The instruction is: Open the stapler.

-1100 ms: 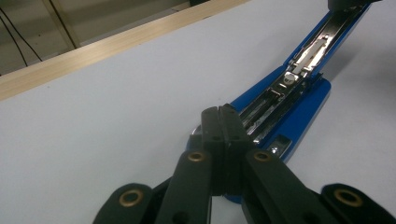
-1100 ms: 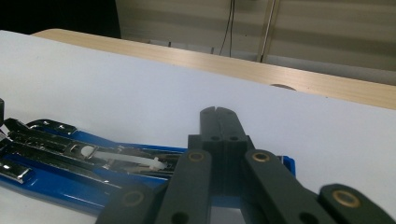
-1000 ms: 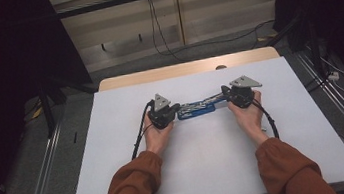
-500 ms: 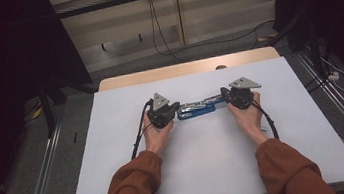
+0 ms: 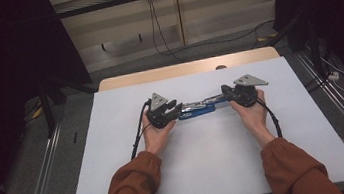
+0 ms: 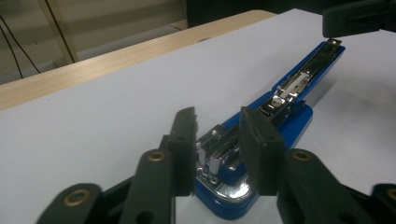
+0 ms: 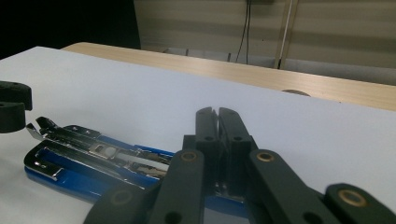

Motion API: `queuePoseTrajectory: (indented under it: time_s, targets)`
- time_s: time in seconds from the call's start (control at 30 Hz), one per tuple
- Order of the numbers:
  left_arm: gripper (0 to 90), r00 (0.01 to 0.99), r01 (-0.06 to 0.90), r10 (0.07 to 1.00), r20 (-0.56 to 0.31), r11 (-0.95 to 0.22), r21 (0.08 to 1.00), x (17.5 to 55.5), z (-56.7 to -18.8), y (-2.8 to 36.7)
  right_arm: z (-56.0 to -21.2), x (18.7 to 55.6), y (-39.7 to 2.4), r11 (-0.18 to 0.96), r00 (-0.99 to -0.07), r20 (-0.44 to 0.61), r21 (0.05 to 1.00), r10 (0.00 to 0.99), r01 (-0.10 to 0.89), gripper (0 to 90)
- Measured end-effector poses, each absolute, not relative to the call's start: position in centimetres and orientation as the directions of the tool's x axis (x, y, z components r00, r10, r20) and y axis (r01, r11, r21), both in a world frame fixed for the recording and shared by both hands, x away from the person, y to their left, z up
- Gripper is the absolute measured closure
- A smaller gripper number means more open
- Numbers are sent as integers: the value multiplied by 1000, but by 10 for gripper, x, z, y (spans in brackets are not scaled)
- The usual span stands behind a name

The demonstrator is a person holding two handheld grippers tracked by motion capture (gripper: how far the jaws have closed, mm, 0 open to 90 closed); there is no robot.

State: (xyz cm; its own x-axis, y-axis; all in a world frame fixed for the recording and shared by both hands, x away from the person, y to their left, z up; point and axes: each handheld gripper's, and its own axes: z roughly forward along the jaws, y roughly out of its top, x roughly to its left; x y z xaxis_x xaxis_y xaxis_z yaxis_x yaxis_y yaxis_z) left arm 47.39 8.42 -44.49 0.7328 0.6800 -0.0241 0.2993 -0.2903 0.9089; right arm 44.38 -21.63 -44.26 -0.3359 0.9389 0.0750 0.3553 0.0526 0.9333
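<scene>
Blue stapler (image 5: 203, 108) lying opened out flat mid-table on the white sheet (image 5: 209, 167), a gripper at each end.
Left gripper (image 6: 218, 140) jaws have just been opening, now apart either side of the stapler's hinge end, not pressing. Right gripper (image 7: 216, 119) pinched shut at the far end. Stapler looks rigid, fairly heavy, with slick chrome; probably best gripped across the blue body sides, not the loose metal rail.

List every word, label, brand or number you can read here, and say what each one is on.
None can be read. The blue stapler, laid open on the white sheet, shows bare metal and plastic with no legible marking. The left claw, the right claw and their grey plates carry no print.
</scene>
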Motion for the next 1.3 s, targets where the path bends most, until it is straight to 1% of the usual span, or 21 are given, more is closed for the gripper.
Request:
queuePoseTrajectory:
  time_s: [0.03,0.2,0.3,0.37,0.4,0.5,0.57,0.63,0.67,0.73,0.8,0.87,0.9,0.97,1.03,1.07,1.13,1.2,1.3]
  targets:
    - [631,731,303,681,-29,-286,909,473,-444,85,-442,444,-217,48,-348,85,934,934,355,863]
    - [522,717,313,696,-40,-270,911,472,-440,87,-441,443,-221,50,-351,85,932,932,360,785]
    - [428,711,314,703,-32,-276,908,472,-438,89,-440,441,-225,47,-347,89,929,934,366,666]
    - [369,706,313,708,-23,-283,907,471,-437,91,-437,440,-228,41,-349,95,931,932,363,628]
    - [339,701,318,712,-17,-291,902,471,-436,92,-437,439,-229,38,-347,96,932,933,360,589]
    - [326,697,303,717,7,-304,903,469,-433,94,-434,436,-233,38,-347,96,932,933,361,453]
    - [261,692,294,721,14,-300,908,467,-431,95,-433,435,-235,33,-338,99,931,936,363,365]
    - [219,691,295,722,9,-294,909,466,-429,97,-432,433,-237,35,-344,99,931,934,363,333]
    - [178,694,291,720,10,-293,911,465,-428,97,-431,433,-238,37,-346,98,931,933,364,309]
    - [138,692,287,721,15,-295,911,463,-428,99,-430,432,-239,42,-349,93,931,933,363,231]
    - [81,689,291,725,6,-285,913,461,-429,99,-430,431,-240,46,-346,91,929,934,368,186]
    - [51,700,279,714,11,-287,917,458,-430,101,-431,430,-242,39,-348,99,928,932,370,128]
    - [44,707,274,707,12,-290,917,457,-430,101,-431,430,-242,38,-348,102,927,932,373,108]
    - [43,705,261,708,32,-302,917,454,-430,103,-431,428,-244,41,-346,99,925,933,377,106]
    - [29,697,261,716,29,-291,920,451,-428,105,-429,426,-246,40,-337,97,925,937,379,78]
    - [30,708,253,706,25,-286,924,449,-427,107,-429,425,-248,40,-337,97,924,937,380,69]
    - [30,716,254,698,12,-277,927,445,-426,111,-427,423,-251,49,-337,87,926,938,375,68]
    - [28,701,274,713,-3,-266,924,442,-426,115,-425,419,-255,50,-336,87,924,938,379,65]
    - [27,696,273,718,-10,-251,929,437,-426,121,-425,413,-260,50,-339,87,925,937,377,69]
